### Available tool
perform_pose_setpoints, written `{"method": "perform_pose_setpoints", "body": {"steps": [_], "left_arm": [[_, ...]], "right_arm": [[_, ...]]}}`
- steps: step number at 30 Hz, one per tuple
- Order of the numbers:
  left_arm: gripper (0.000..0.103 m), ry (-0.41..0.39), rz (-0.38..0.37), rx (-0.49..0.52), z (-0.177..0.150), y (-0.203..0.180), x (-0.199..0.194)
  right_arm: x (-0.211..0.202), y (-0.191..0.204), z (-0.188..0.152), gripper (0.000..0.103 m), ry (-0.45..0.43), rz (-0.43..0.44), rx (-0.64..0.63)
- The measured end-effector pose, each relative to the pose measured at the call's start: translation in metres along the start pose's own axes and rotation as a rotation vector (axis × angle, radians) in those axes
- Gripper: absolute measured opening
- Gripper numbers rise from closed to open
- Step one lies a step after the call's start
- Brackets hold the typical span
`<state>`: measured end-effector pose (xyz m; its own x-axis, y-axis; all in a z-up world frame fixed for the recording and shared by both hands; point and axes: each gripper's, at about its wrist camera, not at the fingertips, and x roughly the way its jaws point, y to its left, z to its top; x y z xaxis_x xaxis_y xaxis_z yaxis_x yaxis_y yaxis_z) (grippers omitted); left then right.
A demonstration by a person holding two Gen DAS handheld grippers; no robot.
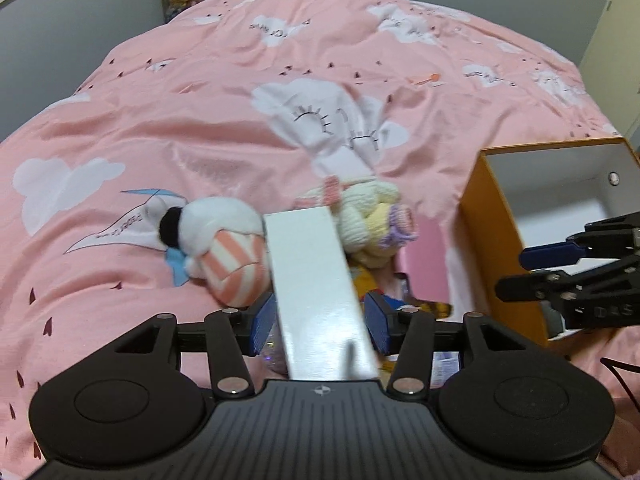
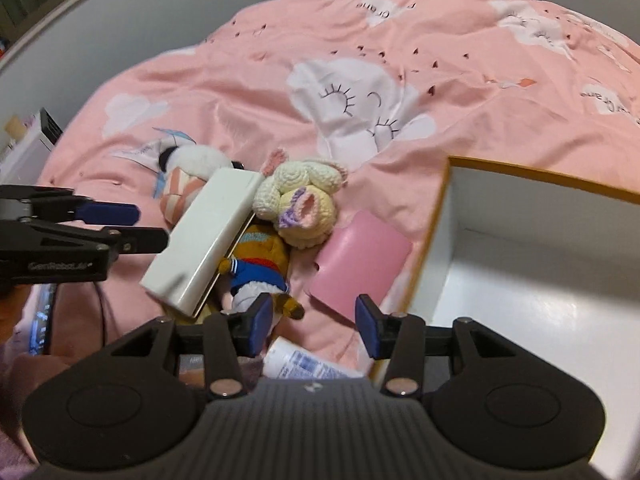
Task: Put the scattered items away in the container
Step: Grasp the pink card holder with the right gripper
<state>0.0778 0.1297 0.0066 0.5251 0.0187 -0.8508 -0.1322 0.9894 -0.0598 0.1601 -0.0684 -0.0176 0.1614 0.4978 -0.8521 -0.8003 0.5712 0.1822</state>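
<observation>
Left gripper (image 1: 320,320) jaws clamp a long glossy white box (image 1: 316,292); right gripper (image 2: 314,326) jaws gape, holding nothing.

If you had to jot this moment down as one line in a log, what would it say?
left gripper: holding white box | right gripper: open, empty, beside orange container | toys, pink pouch: on bed

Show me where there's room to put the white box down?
Inside the orange box, its white floor looks bare. The pink blanket beyond the toys is open too. It's crowded around the crochet bunny and pink pouch.
</observation>
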Motion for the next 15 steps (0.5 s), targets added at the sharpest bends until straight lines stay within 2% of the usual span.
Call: {"method": "perform_pose_setpoints", "body": {"steps": [13, 15], "left_arm": [[0.058, 0.025, -0.016, -0.017, 0.001, 0.01, 0.031], [0.058, 0.029, -0.028, -0.026, 0.001, 0.012, 0.034]], "right_arm": [[0.097, 0.024, 0.033, 0.049, 0.16, -0.15, -0.055], [0.108, 0.023, 0.034, 0.053, 0.181, -0.162, -0.054]]}}
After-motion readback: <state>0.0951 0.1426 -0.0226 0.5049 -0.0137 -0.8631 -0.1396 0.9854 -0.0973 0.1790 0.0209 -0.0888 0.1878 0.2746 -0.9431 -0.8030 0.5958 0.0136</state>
